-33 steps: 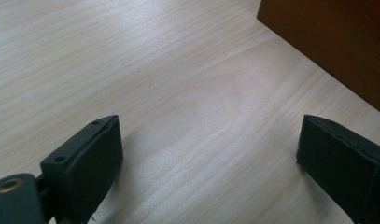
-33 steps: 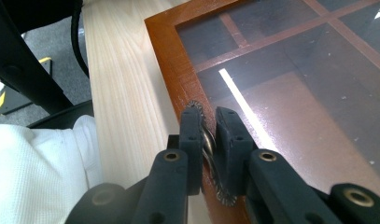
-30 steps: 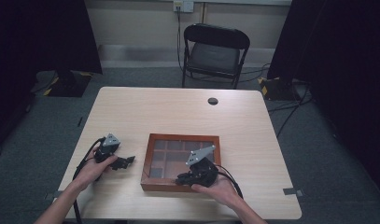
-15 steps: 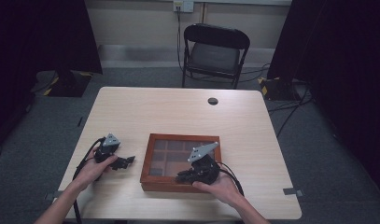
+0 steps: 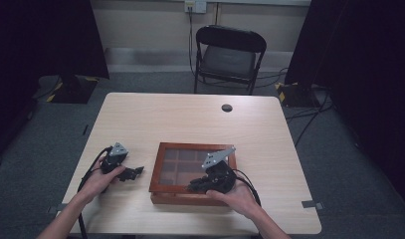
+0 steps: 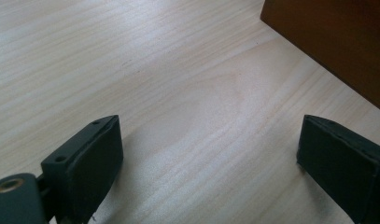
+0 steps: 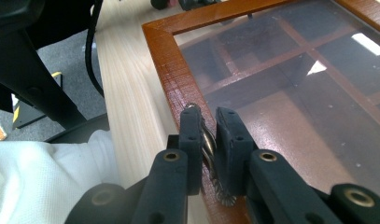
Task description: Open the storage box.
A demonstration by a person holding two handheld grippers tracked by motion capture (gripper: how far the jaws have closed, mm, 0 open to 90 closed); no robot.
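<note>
While the left gripper rests wide open on the table, the right gripper pinches a metal clasp on the wooden box near the table's front edge.

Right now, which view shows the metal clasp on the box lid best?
The right gripper view: the right hand-held gripper is shut on the ridged metal clasp at the wooden box's front edge. In the high view that spot hides under the gripper. The left gripper view catches just a box corner.
</note>
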